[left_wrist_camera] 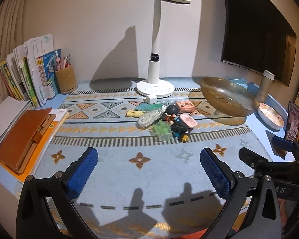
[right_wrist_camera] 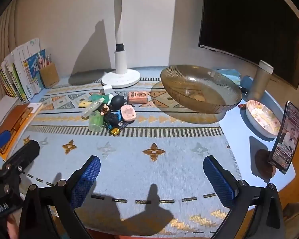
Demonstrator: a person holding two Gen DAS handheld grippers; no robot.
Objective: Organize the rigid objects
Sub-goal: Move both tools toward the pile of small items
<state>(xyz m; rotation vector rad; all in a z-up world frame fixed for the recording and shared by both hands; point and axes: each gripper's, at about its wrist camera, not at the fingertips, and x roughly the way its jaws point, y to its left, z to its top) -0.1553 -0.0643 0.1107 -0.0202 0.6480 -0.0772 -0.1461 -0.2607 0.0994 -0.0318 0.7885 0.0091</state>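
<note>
We hold both hand-held grippers low over the near edge of the bench (left_wrist_camera: 113,159), side by side. Left hand-held gripper (left_wrist_camera: 148,171): blue pads spread wide, nothing between them. Right hand-held gripper (right_wrist_camera: 151,177): same, pads wide apart and holding nothing.

Pile of small rigid objects (left_wrist_camera: 165,119) sits on the patterned mat (right_wrist_camera: 129,159), ahead of the left hand-held gripper and slightly to its right; ahead-left of the right one. Well clear of both sets of fingers.

In the pile, all touching or overlapping:
- green translucent cup (left_wrist_camera: 163,132) tipped on its side, nearest us
- clear correction-tape dispenser (left_wrist_camera: 149,117) just left of and behind the cup
- black round-headed toy figure (left_wrist_camera: 171,112) in the middle
- pink oval case (left_wrist_camera: 188,120) on the right side, resting on dark toy parts
- small yellow-black piece (left_wrist_camera: 184,138) at the near right corner
- yellow item (left_wrist_camera: 133,113) and teal bits at the far left

Orange-pink flat box (left_wrist_camera: 186,106) lies just behind the pile, next to the bowl. White charger cube (left_wrist_camera: 150,99) sits against the lamp base.

Amber glass bowl (right_wrist_camera: 199,88) is ahead of the right hand-held gripper, right of the pile; looks empty through the glass. Floral dish (right_wrist_camera: 263,119) and a beige flask (right_wrist_camera: 261,81) sit further right. Phone on stand (right_wrist_camera: 287,137) is at the right edge, screen lit.

White desk lamp (left_wrist_camera: 157,39) stands at the back. Books (left_wrist_camera: 29,69) and a pen holder (left_wrist_camera: 66,79) are at far left, brown notebook (left_wrist_camera: 24,137) nearer us on the left.
</note>
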